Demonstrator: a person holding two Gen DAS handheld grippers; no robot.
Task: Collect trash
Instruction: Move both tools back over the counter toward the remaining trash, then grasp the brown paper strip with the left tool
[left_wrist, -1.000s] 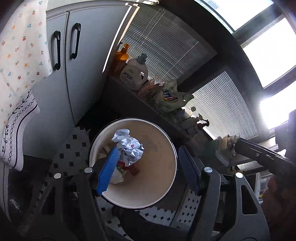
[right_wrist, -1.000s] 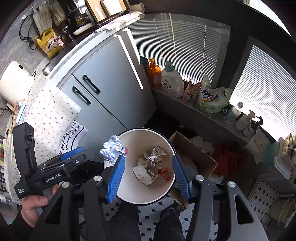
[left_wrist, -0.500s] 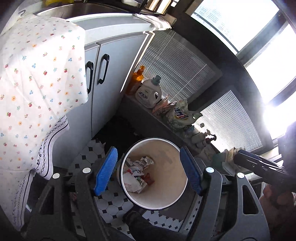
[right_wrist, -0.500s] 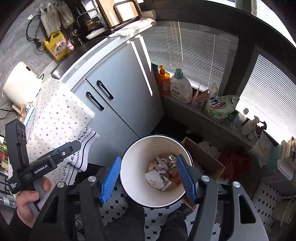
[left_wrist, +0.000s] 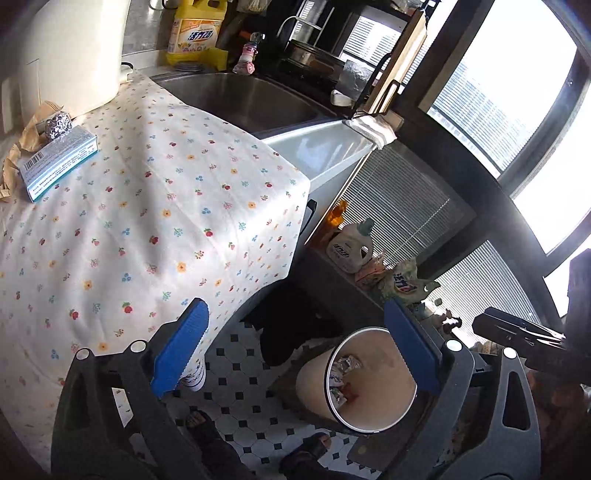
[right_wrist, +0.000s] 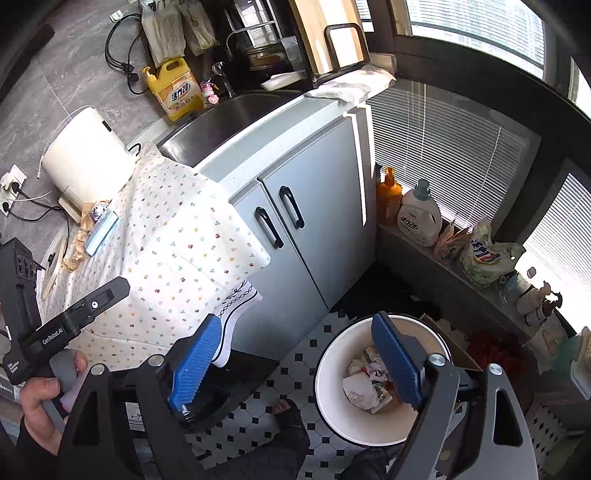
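Note:
A white trash bin (left_wrist: 384, 410) stands on the tiled floor with crumpled wrappers (left_wrist: 341, 373) inside; it also shows in the right wrist view (right_wrist: 332, 398). My left gripper (left_wrist: 295, 354) is open and empty, raised beside the floral-cloth counter (left_wrist: 147, 206). My right gripper (right_wrist: 295, 365) is open and empty above the floor by the bin. On the cloth lie a foil ball (left_wrist: 58, 124), a blue-white box (left_wrist: 59, 162) and brown crumpled paper (left_wrist: 14, 162); the box also shows in the right wrist view (right_wrist: 101, 229).
A steel sink (left_wrist: 243, 99) sits behind the cloth, with a yellow detergent jug (left_wrist: 195, 33) and a white appliance (left_wrist: 74, 55). Grey cabinet doors (right_wrist: 306, 229) face the bin. Detergent bottles (right_wrist: 419, 214) line the window ledge. A cardboard box (right_wrist: 450, 339) stands behind the bin.
The left gripper let the crumpled foil wrapper fall into the bin, then rose and swung left toward the counter. The right gripper rose and pulled back too. Both stay open.

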